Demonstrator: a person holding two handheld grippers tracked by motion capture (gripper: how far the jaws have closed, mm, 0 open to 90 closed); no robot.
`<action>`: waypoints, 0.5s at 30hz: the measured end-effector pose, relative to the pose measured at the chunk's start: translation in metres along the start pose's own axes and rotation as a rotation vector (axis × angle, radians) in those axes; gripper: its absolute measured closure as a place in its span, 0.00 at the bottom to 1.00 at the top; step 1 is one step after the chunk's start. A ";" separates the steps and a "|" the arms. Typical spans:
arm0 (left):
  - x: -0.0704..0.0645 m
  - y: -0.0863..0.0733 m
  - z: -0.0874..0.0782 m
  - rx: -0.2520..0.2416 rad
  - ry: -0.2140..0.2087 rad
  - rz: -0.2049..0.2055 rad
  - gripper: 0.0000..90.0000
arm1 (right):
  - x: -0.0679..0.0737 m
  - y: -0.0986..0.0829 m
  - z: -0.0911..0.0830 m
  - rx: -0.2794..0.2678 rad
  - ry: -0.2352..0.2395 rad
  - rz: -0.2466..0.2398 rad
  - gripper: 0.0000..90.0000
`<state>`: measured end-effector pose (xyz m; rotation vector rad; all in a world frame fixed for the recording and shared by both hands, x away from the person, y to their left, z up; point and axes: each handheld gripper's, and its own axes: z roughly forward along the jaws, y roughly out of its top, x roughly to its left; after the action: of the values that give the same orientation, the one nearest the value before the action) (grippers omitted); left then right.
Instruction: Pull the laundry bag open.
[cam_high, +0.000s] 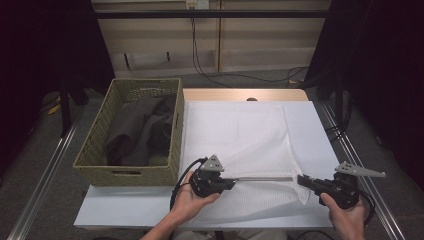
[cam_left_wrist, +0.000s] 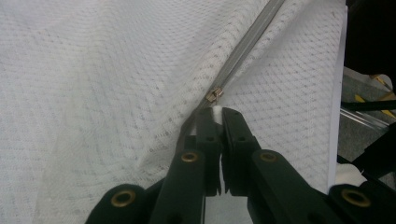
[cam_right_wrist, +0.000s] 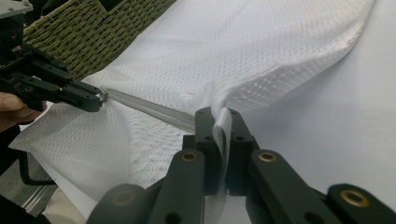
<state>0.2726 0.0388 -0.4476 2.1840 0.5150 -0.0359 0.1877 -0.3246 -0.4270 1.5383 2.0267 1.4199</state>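
Two tools work a white mesh laundry bag (cam_high: 250, 145) lying flat on the white surface (cam_high: 125, 210) beside a woven basket (cam_high: 100, 150). Left tool (cam_left_wrist: 216, 111) is clamped on the zipper pull (cam_left_wrist: 213, 95); right tool (cam_right_wrist: 219, 114) pinches the bag's end tab (cam_right_wrist: 223, 128). Keeping the grey zipper (cam_high: 262, 178) taut and drawing straight along it should prevent snagging.

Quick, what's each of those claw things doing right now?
Left gripper: shut on the zipper pull of the mesh bag.
Right gripper: shut on the bag's end tab.
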 end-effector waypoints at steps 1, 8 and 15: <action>0.000 -0.001 -0.001 0.001 -0.003 -0.002 0.96 | -0.001 0.000 0.000 -0.001 -0.007 -0.014 0.97; 0.000 0.000 -0.001 0.016 0.010 0.007 0.96 | -0.004 0.001 -0.002 -0.006 -0.010 -0.010 0.96; 0.005 -0.005 -0.010 0.006 0.024 -0.009 0.96 | -0.003 0.000 -0.001 0.002 -0.009 -0.012 0.96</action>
<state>0.2735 0.0506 -0.4466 2.1904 0.5388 -0.0167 0.1881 -0.3275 -0.4270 1.5276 2.0295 1.4045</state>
